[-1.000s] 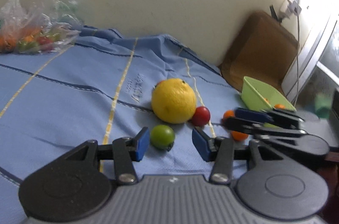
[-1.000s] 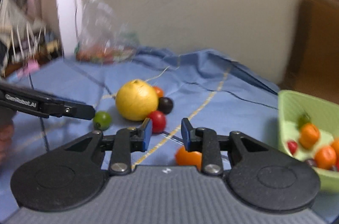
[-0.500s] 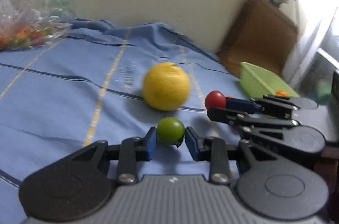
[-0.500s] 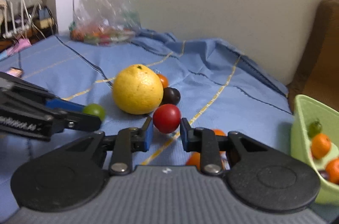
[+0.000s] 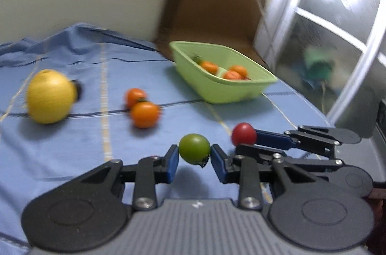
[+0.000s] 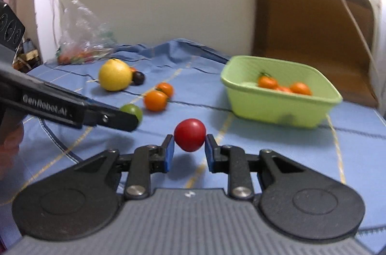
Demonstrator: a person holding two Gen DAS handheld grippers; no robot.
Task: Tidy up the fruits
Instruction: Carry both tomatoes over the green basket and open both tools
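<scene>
One text is being shown legibly: "GenRobot.AI", printed in pale letters along the black finger arm of the left gripper (image 6: 135, 118), as seen from the right wrist. The faint markings on the grey bodies in the foreground are being left unread, being too small.

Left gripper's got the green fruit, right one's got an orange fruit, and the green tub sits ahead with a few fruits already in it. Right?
Not quite: the right gripper holds a red fruit, not an orange one, as the right wrist view shows. The rest stands: the left gripper is shut on the green fruit, and the tub ahead holds fruit.
</scene>
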